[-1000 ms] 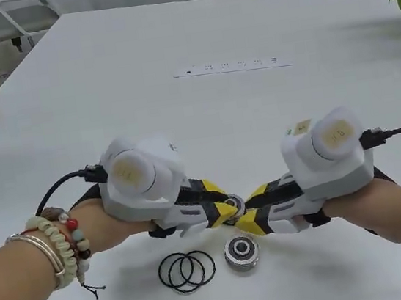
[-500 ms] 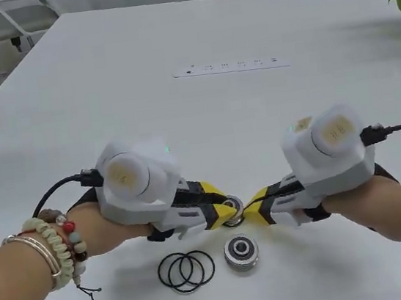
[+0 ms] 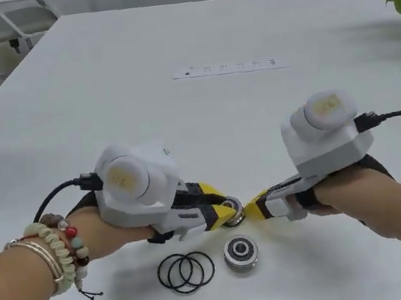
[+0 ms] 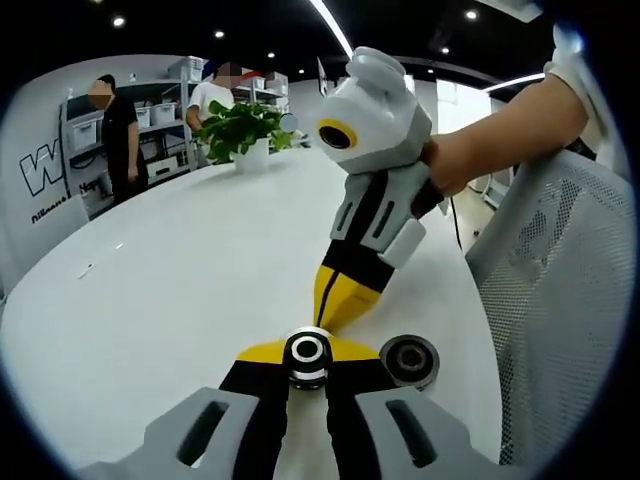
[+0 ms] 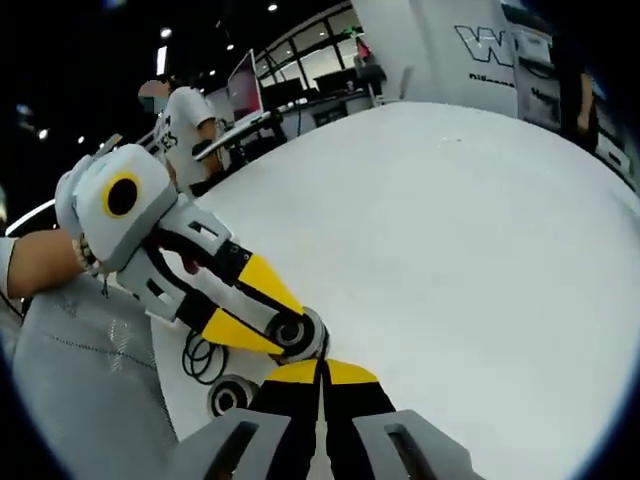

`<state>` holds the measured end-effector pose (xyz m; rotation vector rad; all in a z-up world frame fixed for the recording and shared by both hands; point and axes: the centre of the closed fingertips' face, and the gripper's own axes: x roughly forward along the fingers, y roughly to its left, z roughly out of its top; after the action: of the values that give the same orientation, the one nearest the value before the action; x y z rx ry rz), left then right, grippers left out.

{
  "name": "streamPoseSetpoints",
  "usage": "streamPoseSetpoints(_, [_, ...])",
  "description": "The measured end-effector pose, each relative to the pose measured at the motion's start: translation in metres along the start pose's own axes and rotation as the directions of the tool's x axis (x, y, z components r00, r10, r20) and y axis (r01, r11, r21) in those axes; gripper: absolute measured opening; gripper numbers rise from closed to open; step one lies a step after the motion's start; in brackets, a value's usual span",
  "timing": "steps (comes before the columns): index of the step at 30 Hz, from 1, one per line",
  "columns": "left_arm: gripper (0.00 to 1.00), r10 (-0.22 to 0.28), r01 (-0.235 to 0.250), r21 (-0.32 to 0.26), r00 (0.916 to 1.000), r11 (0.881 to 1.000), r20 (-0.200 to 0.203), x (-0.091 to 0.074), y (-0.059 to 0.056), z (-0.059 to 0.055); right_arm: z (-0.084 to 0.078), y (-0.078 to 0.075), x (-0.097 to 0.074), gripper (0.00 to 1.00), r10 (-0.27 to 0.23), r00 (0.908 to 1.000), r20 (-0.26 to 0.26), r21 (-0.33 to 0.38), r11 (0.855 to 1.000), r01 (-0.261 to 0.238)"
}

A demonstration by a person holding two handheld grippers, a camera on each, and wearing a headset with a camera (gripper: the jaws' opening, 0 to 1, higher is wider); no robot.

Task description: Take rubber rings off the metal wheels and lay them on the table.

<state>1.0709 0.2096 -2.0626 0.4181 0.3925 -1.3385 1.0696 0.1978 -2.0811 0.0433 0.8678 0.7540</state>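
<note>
We note the right gripper (image 3: 253,208) has rolled upward, jaws pressed together at the metal wheel (image 4: 308,352) the left gripper (image 3: 225,210) pinches; peel likely starting.

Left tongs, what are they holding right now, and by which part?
A metal wheel, pinched by its outer rim between the yellow tips of the left tongs, its hub facing that gripper's camera.

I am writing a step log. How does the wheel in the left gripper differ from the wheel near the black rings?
The held wheel is clamped in the left gripper; the loose wheel lies free on the table beside the rubber rings. The shut right gripper meets the held wheel; nothing touches the loose wheel. Both are round and metal.
</note>
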Motion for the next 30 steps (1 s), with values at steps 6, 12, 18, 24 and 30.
streamPoseSetpoints(6, [0.08, 0.003, -0.003, 0.002, 1.0, 1.0, -0.002, 0.0, 0.0, 0.0, 0.006, 0.007, -0.005, 0.0, 0.036, 0.9985, 0.041, 0.067, 0.997, -0.039])
streamPoseSetpoints(12, [0.08, 0.006, -0.005, 0.036, 1.0, 0.999, -0.005, 0.0, 0.0, 0.001, 0.011, 0.013, -0.006, 0.0, 0.027, 0.9992, 0.029, 0.039, 0.999, -0.028])
streamPoseSetpoints(18, [0.08, 0.004, -0.004, 0.035, 1.0, 0.999, -0.002, -0.001, 0.001, 0.001, 0.014, 0.017, -0.008, 0.0, 0.025, 0.9991, 0.034, 0.021, 0.999, -0.025])
streamPoseSetpoints(24, [0.08, 0.003, -0.003, 0.036, 1.0, 0.999, 0.0, -0.001, 0.0, 0.001, 0.016, 0.018, -0.007, 0.0, 0.031, 0.9988, 0.038, 0.025, 0.999, -0.032])
streamPoseSetpoints(30, [0.08, 0.004, -0.004, 0.03, 1.0, 1.0, 0.004, 0.0, 0.0, 0.001, 0.019, 0.021, -0.007, 0.0, 0.042, 0.9981, 0.044, 0.027, 0.999, -0.044])
